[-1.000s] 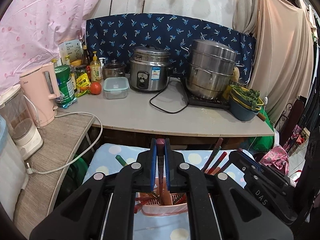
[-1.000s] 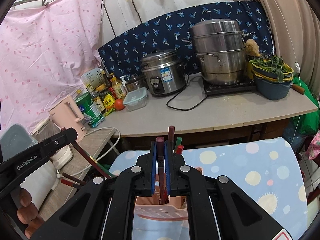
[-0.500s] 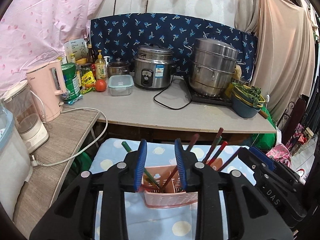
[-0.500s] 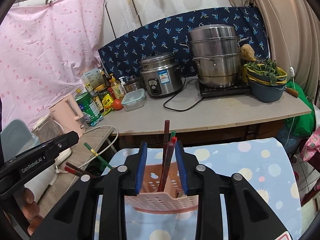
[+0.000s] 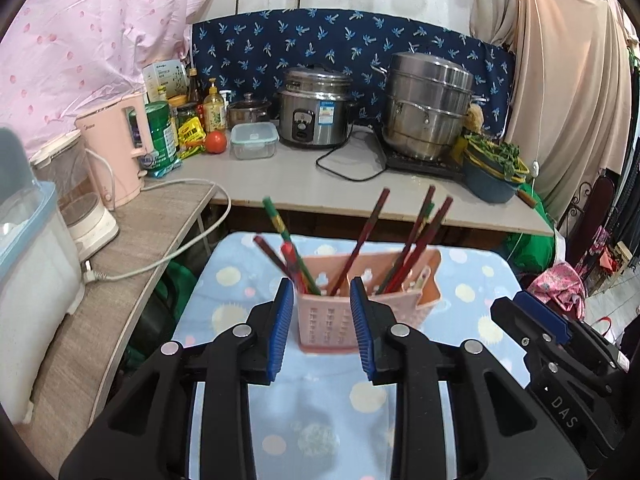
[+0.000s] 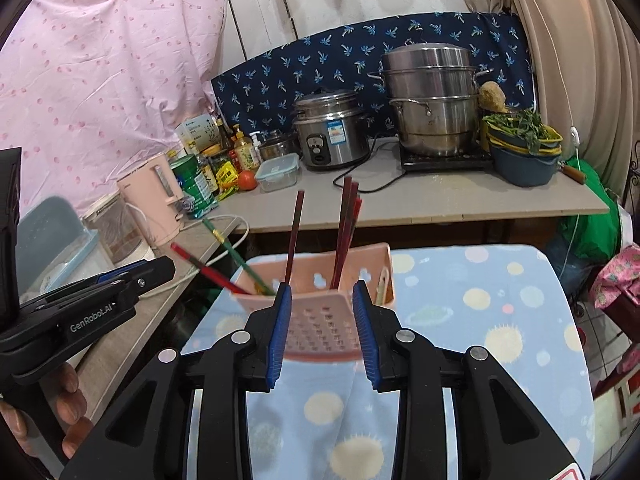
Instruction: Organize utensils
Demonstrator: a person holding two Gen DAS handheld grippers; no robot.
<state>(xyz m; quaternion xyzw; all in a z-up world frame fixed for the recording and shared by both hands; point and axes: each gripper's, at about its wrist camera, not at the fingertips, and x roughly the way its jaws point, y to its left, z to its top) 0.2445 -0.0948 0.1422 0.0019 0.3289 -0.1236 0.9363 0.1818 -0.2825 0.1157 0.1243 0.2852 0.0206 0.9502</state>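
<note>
Our left gripper (image 5: pixel 320 328) and right gripper (image 6: pixel 322 330) both stand partly open with nothing between the pads. Their jaws have just been opening, and each now frames the pink holder (image 5: pixel 332 320) from our side without touching it, so we judge that both have let their chopsticks go.

The holder sits at the centre of both views, on the blue dotted cloth (image 5: pixel 236 280), in front of the counter (image 5: pixel 304 184). The chopsticks (image 5: pixel 360 244) stand inside it, fanned out and leaning on its walls: a few tilt toward the left of the frame, the rest lean right. They lean because the holder is wide and they are loose, with only the rim to prop them.

In the right wrist view the left gripper shows at lower left, with fingers (image 6: pixel 70 394) wrapped around its handle.

We see no stray utensils on the cloth, so the sorting looks close to done.
</note>
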